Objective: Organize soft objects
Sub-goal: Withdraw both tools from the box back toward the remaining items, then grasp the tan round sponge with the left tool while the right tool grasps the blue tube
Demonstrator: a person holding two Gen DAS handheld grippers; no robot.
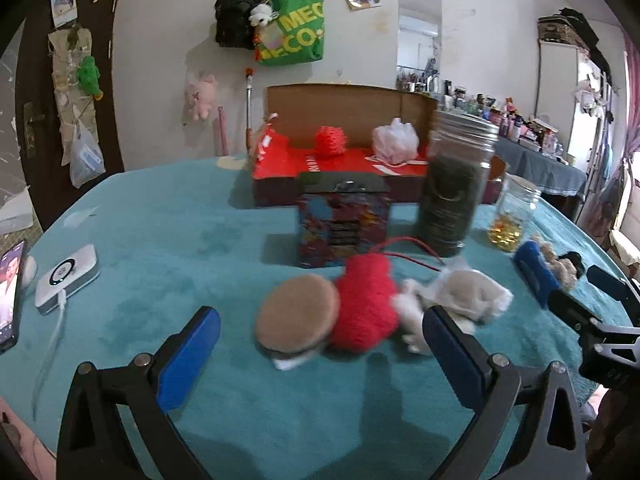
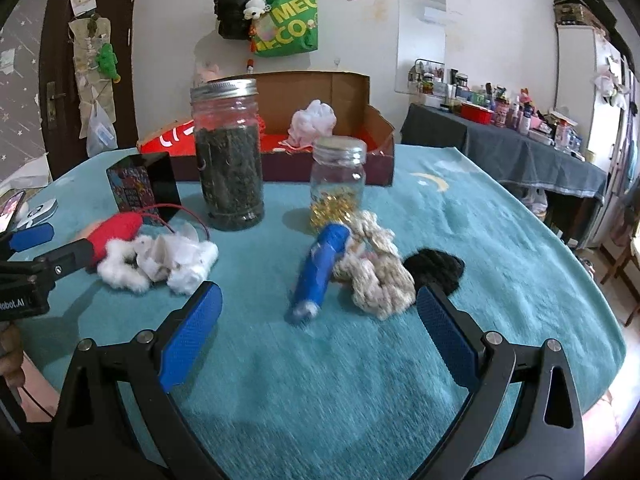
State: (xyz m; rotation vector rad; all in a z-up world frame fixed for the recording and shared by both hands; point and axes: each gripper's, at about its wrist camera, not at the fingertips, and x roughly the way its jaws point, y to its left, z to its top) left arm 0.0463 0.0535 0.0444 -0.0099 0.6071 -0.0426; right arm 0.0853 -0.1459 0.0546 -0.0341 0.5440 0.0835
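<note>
My left gripper [image 1: 320, 344] is open and empty, just short of a tan round pad [image 1: 296, 316], a red knitted piece [image 1: 366, 304] and a white fluffy piece [image 1: 460, 292] lying side by side. My right gripper [image 2: 320, 316] is open and empty in front of a blue roll [image 2: 320, 268], a beige knitted piece [image 2: 380, 276] and a black soft piece [image 2: 434, 268]. The red piece [image 2: 116, 230] and white fluff [image 2: 160, 264] also show at the left of the right wrist view. A red cardboard box [image 1: 340, 172] at the back holds a red pompom [image 1: 330, 140] and a white mesh puff [image 1: 394, 140].
A tall jar of dark leaves [image 2: 228, 156], a small jar with gold bits [image 2: 338, 180] and a colourful tin [image 1: 342, 220] stand mid-table on the teal cloth [image 2: 480, 240]. A phone [image 1: 8, 292] and a white charger [image 1: 66, 278] lie at the left edge.
</note>
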